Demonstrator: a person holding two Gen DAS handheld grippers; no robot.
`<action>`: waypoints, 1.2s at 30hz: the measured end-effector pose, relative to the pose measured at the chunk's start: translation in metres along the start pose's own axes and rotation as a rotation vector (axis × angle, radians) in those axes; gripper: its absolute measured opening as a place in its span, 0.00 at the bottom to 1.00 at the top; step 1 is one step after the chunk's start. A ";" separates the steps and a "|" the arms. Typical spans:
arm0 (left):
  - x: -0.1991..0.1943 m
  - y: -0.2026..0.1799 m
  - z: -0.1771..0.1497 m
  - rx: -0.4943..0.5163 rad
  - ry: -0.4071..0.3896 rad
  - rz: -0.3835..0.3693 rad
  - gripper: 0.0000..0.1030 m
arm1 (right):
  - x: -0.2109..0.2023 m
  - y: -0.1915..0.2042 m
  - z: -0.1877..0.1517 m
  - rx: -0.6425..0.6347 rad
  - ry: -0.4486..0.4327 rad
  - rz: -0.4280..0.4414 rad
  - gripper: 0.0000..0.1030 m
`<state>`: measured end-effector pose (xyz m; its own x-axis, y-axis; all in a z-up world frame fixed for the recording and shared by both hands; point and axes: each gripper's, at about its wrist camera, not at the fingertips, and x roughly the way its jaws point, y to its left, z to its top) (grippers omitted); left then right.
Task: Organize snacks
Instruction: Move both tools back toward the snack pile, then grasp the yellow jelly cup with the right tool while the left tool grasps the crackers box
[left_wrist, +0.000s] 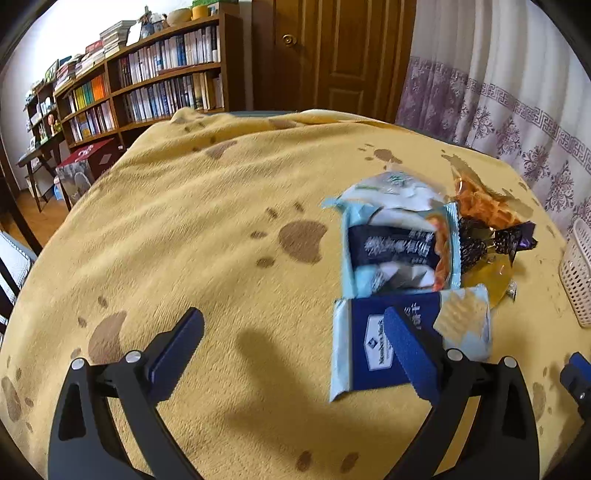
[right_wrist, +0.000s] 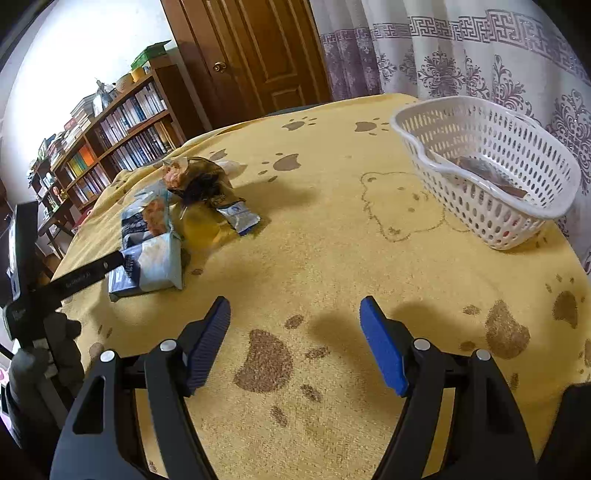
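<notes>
Yellow plush cloth printed with brown paw marks (left_wrist: 299, 242) covers the desk (left_wrist: 207, 229) in both views. Far left, beyond the desk edge, a wooden bookshelf (left_wrist: 155, 81) packed with books lines the wall, with a brown door (left_wrist: 343, 51) beside it and a white curtain with purple patterns (left_wrist: 517, 92) to the right.

The left tongs (left_wrist: 295, 332) hover low over the cloth, jaws spread wide and holding nothing. Their right blue pad overlaps, in the left wrist view, the near end of a navy and pale blue cracker packet (left_wrist: 373, 350), the closest piece of the snack pile. Behind it lies a pale blue packet with a dark band (left_wrist: 395, 251), then a white and teal packet (left_wrist: 388, 188). Just right of these sit an orange waffle-patterned snack (left_wrist: 480, 210), a dark purple wrapper (left_wrist: 513, 238) and a clear yellow wrapper (left_wrist: 491, 273). In the right wrist view, a small silver and blue sachet (right_wrist: 238, 218) lies at the pile's right edge, and the left tool's black arm reaches in from the left onto the nearest packet.

The right tongs (right_wrist: 295, 343) are also wide apart and empty, above bare cloth, well apart from the pile. A white perforated plastic basket (right_wrist: 476, 206) stands at far right near the curtain, with a dark flat packet (right_wrist: 484, 173) inside.
</notes>
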<state>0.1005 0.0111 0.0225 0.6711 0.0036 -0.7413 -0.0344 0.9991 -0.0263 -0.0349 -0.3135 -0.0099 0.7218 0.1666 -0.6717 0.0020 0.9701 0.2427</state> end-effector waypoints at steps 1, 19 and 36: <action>0.001 0.002 -0.001 -0.001 0.008 0.007 0.94 | 0.000 0.001 0.001 -0.003 0.001 0.003 0.72; 0.004 0.015 -0.007 -0.061 0.028 -0.050 0.94 | 0.065 0.078 0.047 -0.166 0.002 0.111 0.54; 0.006 0.020 -0.007 -0.094 0.037 -0.099 0.94 | 0.097 0.094 0.048 -0.206 0.084 0.166 0.35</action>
<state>0.0986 0.0313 0.0129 0.6472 -0.0976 -0.7561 -0.0402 0.9860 -0.1617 0.0690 -0.2149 -0.0186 0.6409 0.3318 -0.6922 -0.2587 0.9424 0.2122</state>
